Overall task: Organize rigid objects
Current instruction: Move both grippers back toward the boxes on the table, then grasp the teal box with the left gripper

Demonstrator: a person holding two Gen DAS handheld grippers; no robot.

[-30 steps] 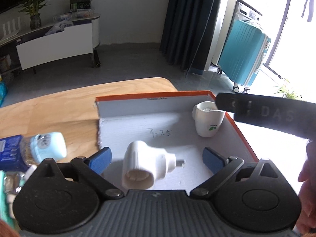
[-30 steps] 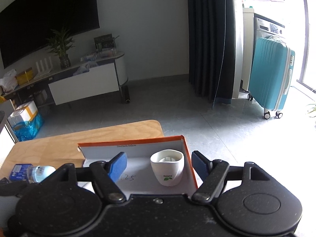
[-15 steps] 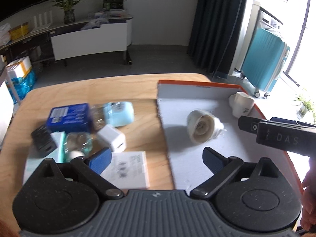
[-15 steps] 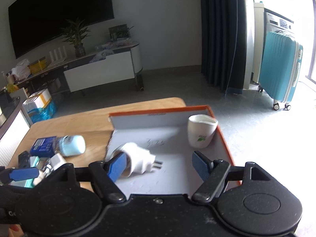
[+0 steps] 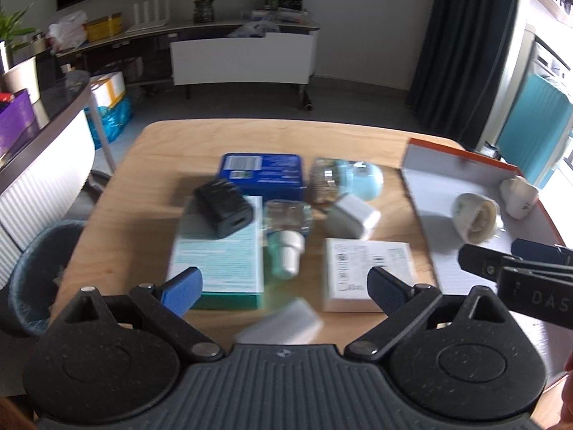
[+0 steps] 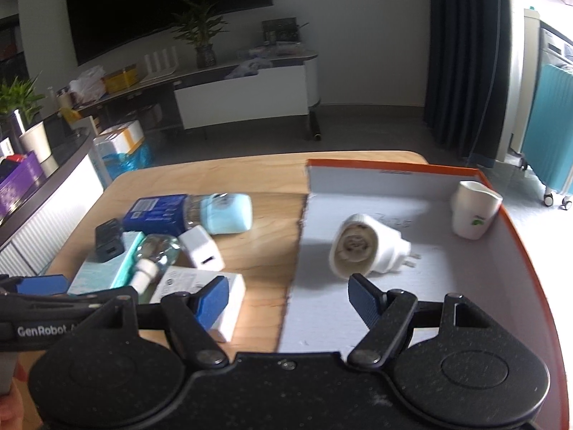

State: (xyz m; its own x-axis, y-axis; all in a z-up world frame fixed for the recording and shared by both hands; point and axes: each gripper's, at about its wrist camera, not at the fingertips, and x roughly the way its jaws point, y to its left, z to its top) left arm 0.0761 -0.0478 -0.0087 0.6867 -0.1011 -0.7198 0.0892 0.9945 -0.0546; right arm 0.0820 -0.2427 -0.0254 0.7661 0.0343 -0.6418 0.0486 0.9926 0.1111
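Hovering over a cluttered wooden bench (image 5: 150, 165), the left gripper (image 5: 284, 281) has its blue-padded fingers (image 5: 181, 288) spread wide and holds nothing, aimed at the pile of loose items not yet sorted. The right gripper (image 6: 288, 297), likewise spread and empty, hangs at the near edge of the orange-rimmed tray (image 6: 394, 169) on the bench's right side.

Two objects already lie inside the tray: a white plug adapter (image 6: 369, 249) on its side, prongs pointing toward the far right corner, and a white cup (image 6: 472, 209) standing upright in that corner, well apart from the adapter.

Most of the work appears to remain. Still on the bare bench are a blue box (image 5: 263, 173), a black charger (image 5: 222, 206) resting on a teal-and-white carton (image 5: 218, 261), a white charger cube (image 5: 354, 215), a clear bottle with a pale blue cap (image 5: 345, 179), a second small bottle with a white cap (image 5: 286, 236), and a flat white box (image 5: 369, 272) nearest the left gripper's right finger. A blurred white object (image 5: 283, 322) sits just below the left fingers; what it is cannot be told.

Judging by the count, roughly two pieces are placed and seven or so await transfer, and the left gripper looks poised to pick the next one from the pile.
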